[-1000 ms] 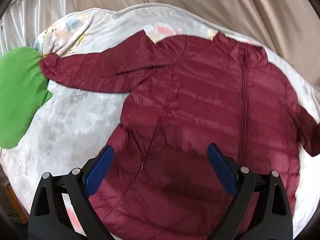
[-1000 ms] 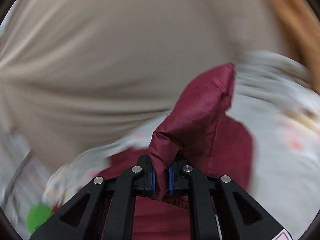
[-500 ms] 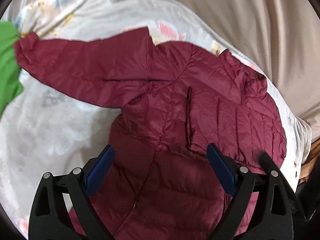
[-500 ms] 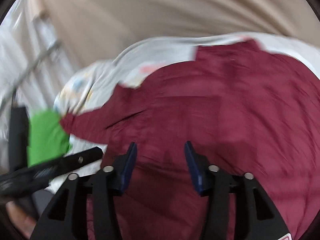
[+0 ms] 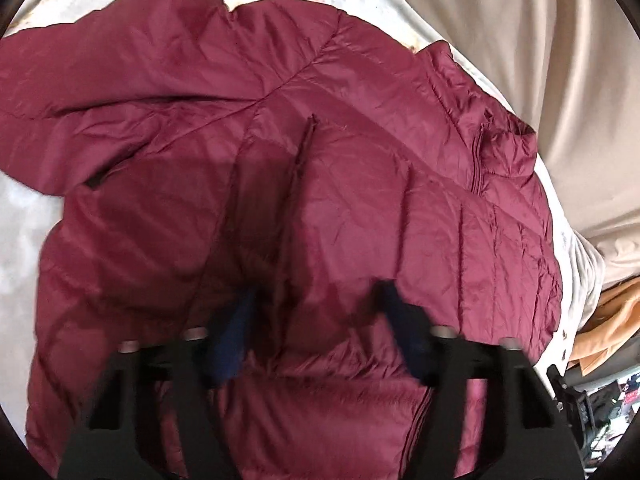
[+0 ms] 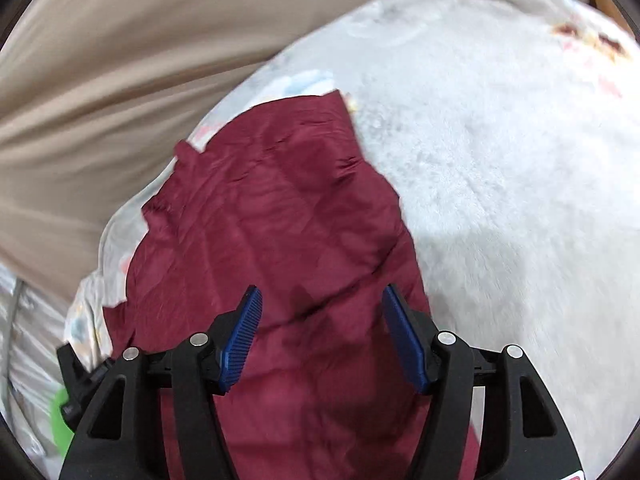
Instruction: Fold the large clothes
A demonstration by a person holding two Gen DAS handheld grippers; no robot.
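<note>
A maroon quilted puffer jacket (image 5: pixel 340 184) lies on a white fleece blanket (image 6: pixel 500 168). Its right side and sleeve are folded over the front, and its left sleeve stretches to the upper left in the left wrist view. My left gripper (image 5: pixel 316 312) is open and empty, low over the folded part near the flap's edge. My right gripper (image 6: pixel 320 320) is open and empty just above the jacket (image 6: pixel 272 208) near its right edge. Both have blue pads.
A beige curtain (image 5: pixel 540 60) hangs behind the blanket, also in the right wrist view (image 6: pixel 120 60). An orange cloth (image 5: pixel 608 320) lies off the blanket's right edge. A bit of a green cloth (image 6: pixel 60 420) shows at lower left beside the other gripper.
My right gripper let go of the jacket sleeve after carrying it over the front, and now stands open. My left gripper moved forward and lower over the jacket and narrowed its opening.
</note>
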